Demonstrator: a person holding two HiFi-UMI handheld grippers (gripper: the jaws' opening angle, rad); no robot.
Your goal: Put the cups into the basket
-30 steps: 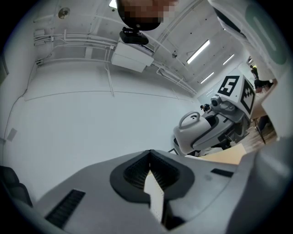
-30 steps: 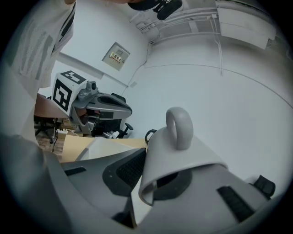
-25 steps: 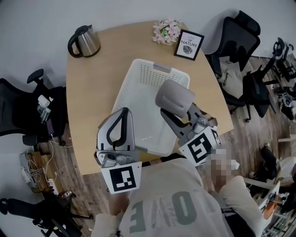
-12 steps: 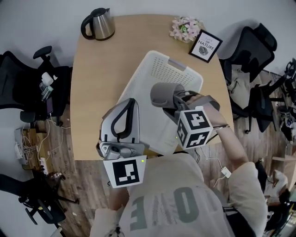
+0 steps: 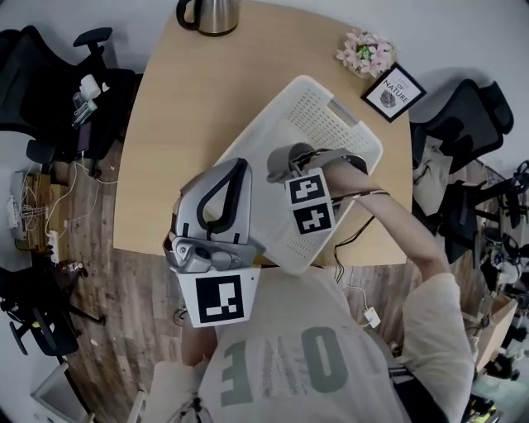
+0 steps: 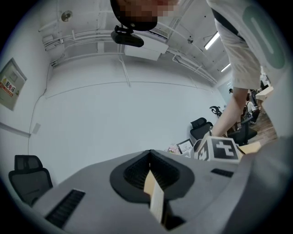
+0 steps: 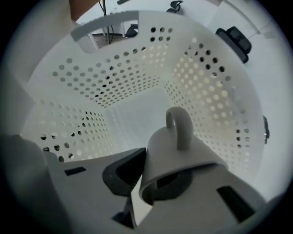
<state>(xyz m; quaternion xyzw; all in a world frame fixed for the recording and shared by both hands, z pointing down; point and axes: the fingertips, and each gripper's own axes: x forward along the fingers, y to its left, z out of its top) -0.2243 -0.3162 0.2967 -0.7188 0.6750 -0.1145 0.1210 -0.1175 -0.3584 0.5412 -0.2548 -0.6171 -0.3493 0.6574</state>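
Note:
The white perforated basket point(image 5: 351, 124) lies slantwise on the wooden table point(image 5: 190, 107). My right gripper point(image 5: 296, 168) reaches into it, shut on the rim of a grey cup point(image 5: 283, 159). In the right gripper view the cup point(image 7: 183, 157) is pinched by its wall between the jaws point(image 7: 145, 179), handle point(image 7: 177, 127) up, just above the basket floor point(image 7: 137, 116). My left gripper point(image 5: 216, 198) hovers over the table's near edge beside the basket. In its own view the left gripper point(image 6: 150, 171) is shut and empty, aimed at a wall and ceiling.
A steel kettle point(image 5: 208, 12) stands at the table's far edge. A flower bunch point(image 5: 368, 51) and a framed picture point(image 5: 393, 92) sit at the far right corner. Black office chairs point(image 5: 45, 78) point(image 5: 463, 124) flank the table. A cable point(image 5: 351, 240) trails off its near right side.
The right gripper has carried the grey cup from above the basket's near rim forward and down inside the basket. The left gripper has stayed shut in about the same place.

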